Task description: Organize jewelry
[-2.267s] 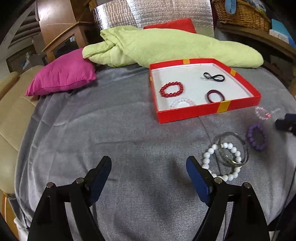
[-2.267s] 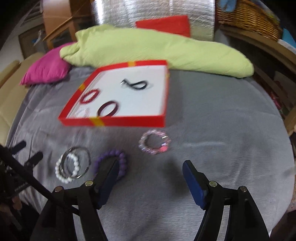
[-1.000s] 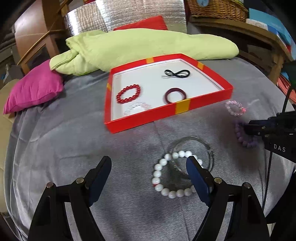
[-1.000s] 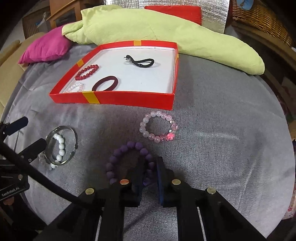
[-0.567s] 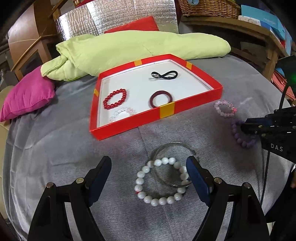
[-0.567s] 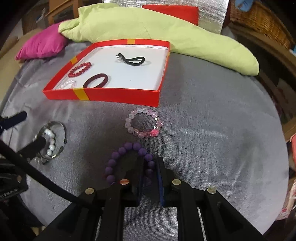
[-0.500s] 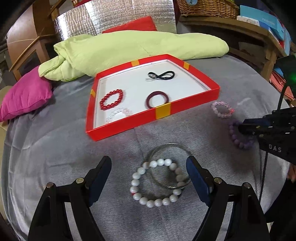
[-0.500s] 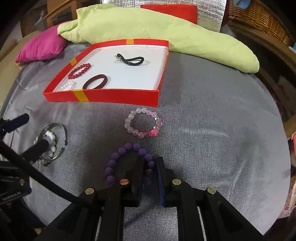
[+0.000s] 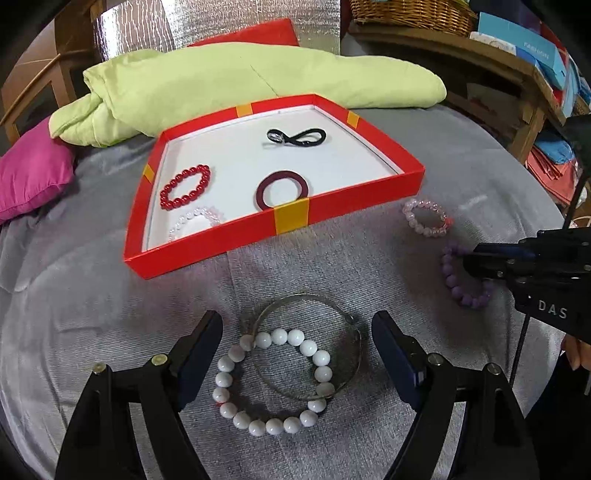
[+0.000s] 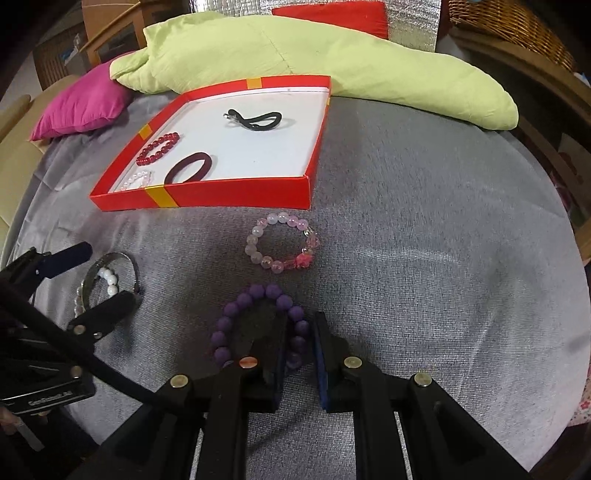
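My left gripper (image 9: 295,332) is open, low over the grey cloth. A white bead bracelet (image 9: 225,369) and a thin silver bangle (image 9: 303,295) overlap between its fingers, untouched. My right gripper (image 10: 299,332) is shut on one side of the purple bead bracelet (image 10: 258,291), which rests on the cloth; from the left wrist, that purple bracelet (image 9: 469,301) and the right gripper (image 9: 469,258) sit at right. A pink bead bracelet (image 10: 255,240) lies just beyond. The red tray (image 9: 291,219) holds a red bead bracelet (image 9: 184,186), a dark red ring (image 9: 282,190), a black hair tie (image 9: 297,136) and a clear bracelet (image 9: 195,218).
A long pale green cushion (image 9: 221,85) lies behind the tray, with a magenta pillow (image 9: 29,177) at the left. A wooden shelf (image 9: 480,62) with a wicker basket (image 9: 406,11) and boxes stands at the back right. Bare grey cloth (image 10: 443,240) spreads to the right of the bracelets.
The left gripper has moved until the white bracelet and bangle lie between its open fingers. The right gripper shut on the purple bracelet earlier and has stayed there.
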A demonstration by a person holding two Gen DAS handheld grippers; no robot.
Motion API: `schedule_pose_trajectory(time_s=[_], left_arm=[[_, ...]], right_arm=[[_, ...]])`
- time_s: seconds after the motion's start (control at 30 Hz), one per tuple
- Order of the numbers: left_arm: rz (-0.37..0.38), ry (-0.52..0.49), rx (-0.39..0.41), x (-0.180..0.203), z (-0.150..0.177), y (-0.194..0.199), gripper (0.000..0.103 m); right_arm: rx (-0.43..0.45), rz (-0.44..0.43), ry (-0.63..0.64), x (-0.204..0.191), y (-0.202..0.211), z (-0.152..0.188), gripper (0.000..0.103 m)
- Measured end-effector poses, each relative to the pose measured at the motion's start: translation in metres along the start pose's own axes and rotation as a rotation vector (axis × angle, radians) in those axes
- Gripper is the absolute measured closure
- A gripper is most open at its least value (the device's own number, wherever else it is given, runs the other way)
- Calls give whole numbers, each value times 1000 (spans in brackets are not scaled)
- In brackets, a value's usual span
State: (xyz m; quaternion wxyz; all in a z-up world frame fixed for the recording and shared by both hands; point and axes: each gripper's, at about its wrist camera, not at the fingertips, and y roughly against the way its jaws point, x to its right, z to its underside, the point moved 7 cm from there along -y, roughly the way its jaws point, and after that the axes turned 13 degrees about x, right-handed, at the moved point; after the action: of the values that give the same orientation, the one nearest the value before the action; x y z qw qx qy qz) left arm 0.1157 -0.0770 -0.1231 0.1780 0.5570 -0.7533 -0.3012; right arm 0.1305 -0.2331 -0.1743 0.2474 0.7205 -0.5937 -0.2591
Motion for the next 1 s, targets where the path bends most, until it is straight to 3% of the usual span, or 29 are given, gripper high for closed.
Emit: schedule_pose_trajectory(time_s=[0.2, 0.23, 0.33, 1.0], left_arm=[[16, 18, -3, 0, 2, -5, 20], [26, 27, 5, 0, 1, -4, 22], [33, 34, 16, -2, 0, -2, 42], [20, 154, 91, -40, -12, 22, 42]], right_arm=[[0, 8, -3, 0, 0, -1, 88], [0, 8, -3, 0, -1, -1, 88], [0, 8, -4, 0, -1, -1, 88], [7, 18, -27, 0, -5, -3, 83]])
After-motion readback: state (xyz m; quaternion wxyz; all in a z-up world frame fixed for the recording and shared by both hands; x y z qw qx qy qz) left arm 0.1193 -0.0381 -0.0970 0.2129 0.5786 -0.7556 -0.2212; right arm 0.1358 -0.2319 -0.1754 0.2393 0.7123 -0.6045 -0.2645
